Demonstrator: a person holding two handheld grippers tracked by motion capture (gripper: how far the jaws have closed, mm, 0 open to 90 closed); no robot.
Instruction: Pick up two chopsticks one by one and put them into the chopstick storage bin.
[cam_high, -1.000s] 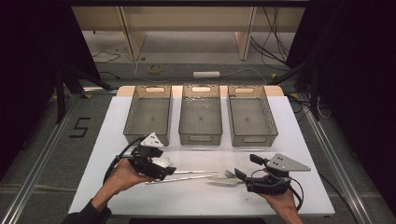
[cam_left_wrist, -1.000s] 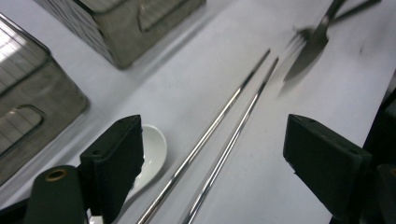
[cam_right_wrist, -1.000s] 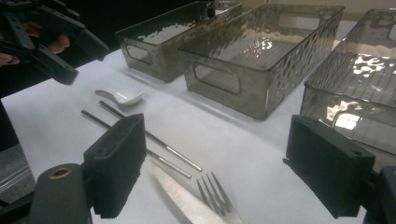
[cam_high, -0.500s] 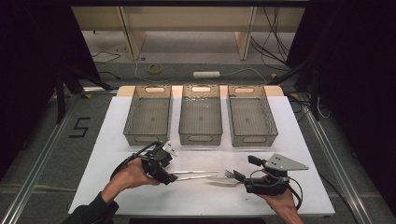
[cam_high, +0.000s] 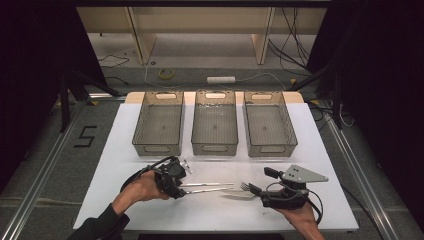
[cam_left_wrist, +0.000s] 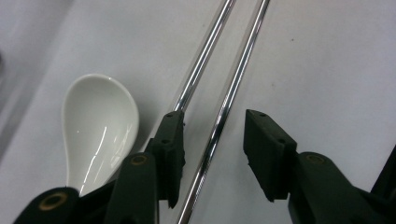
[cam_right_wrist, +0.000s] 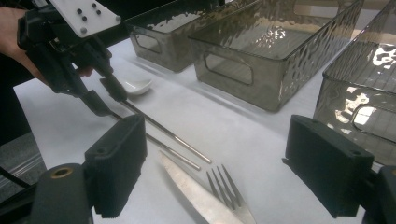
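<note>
**Left tongs set astride a chopstick, right tongs waiting wide**

Left tongs (cam_left_wrist: 212, 140) lowered over the near ends of two steel chopsticks (cam_high: 207, 187), jaws narrowly parted with one chopstick (cam_left_wrist: 224, 112) running up between them and the other (cam_left_wrist: 203, 56) just outside the left jaw — apparently lined up to pinch a single stick rather than both. Not yet closed on it, judging by the gap on either side. Chopsticks lying side by side on the white desk (cam_high: 325, 150), tips toward a fork (cam_right_wrist: 229, 186) and a knife (cam_right_wrist: 196, 193), well short of the three grey bins (cam_high: 215, 125) at the far edge. White ceramic spoon (cam_left_wrist: 100, 126) resting bowl-up just beside the left jaw.

Right tongs (cam_right_wrist: 215, 163) held wide over fork and knife, gripping nothing, probably parked near the next pieces.

Handles of fork and knife cut off at the bottom of the right gripper view. In the high view, spoon mostly hidden behind the left hand (cam_high: 142, 187). Bins seemingly bare inside, though the rippled walls blur their floors.
</note>
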